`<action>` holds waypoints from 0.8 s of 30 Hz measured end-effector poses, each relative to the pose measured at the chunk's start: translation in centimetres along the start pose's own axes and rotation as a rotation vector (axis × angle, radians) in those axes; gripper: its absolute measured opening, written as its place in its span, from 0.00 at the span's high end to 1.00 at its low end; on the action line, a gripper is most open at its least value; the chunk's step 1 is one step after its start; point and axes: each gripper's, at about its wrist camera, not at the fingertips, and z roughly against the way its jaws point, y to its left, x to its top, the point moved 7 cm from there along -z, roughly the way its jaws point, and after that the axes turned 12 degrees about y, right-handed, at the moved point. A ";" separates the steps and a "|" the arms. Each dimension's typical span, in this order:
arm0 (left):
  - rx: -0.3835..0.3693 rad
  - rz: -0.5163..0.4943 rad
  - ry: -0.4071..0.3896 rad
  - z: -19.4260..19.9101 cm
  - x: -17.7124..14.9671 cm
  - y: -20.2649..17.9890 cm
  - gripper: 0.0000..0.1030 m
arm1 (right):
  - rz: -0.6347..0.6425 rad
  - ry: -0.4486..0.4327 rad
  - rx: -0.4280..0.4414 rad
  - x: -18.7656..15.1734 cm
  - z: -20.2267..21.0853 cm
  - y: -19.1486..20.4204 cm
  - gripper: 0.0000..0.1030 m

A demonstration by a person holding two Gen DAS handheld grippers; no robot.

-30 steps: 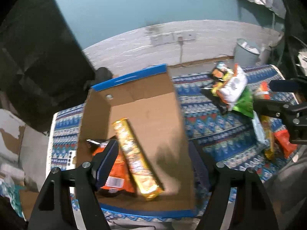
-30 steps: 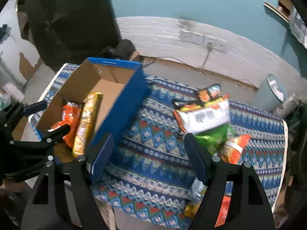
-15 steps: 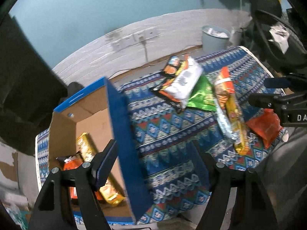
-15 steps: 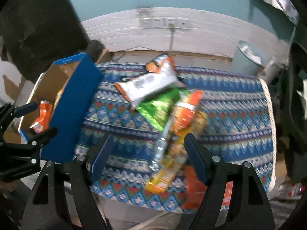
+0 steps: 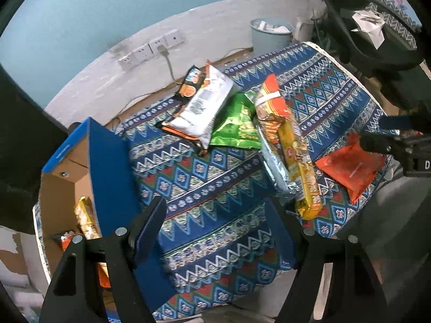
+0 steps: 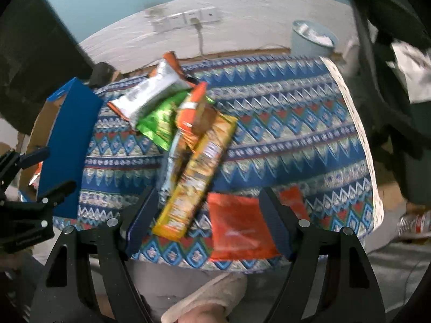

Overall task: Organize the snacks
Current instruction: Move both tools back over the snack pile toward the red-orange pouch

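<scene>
A cardboard box [image 5: 107, 167] with blue outer walls stands at the left of the patterned tablecloth [image 5: 215, 188]. It holds a yellow pack [image 5: 84, 215] and an orange bag [image 5: 67, 239]. A snack pile lies to its right: a white bag [image 5: 204, 105], a green bag [image 5: 237, 126], a long yellow pack [image 5: 296, 156] and a flat orange packet [image 5: 350, 167]. My left gripper [image 5: 215, 220] hangs open over bare cloth beside the box. My right gripper [image 6: 208, 215] is open above the orange packet [image 6: 237, 226] and the end of the long yellow pack [image 6: 199, 172], gripping nothing.
A pale bin [image 5: 269, 35] and wall sockets [image 5: 150, 51] are behind the table. A dark chair [image 5: 377, 27] stands at the right. A slippered foot [image 6: 207, 296] shows below the table's front edge, and a bottle [image 6: 414, 223] lies on the floor at the right.
Both grippers have swung rightward from over the box toward the snack pile and dropped a little. The box now sits at the left edge of both views. Both jaws stayed open.
</scene>
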 end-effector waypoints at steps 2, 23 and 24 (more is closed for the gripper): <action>-0.002 -0.009 0.006 -0.4 0.2 -0.5 0.26 | -0.031 0.018 0.002 -0.7 -0.6 -1.3 0.25; -0.043 -0.042 0.100 -4.7 2.0 -3.8 0.26 | -0.213 0.178 0.073 -5.6 -6.4 -6.4 0.25; -0.043 -0.045 0.101 -4.7 2.1 -3.9 0.26 | -0.220 0.180 0.080 -5.5 -6.6 -6.5 0.25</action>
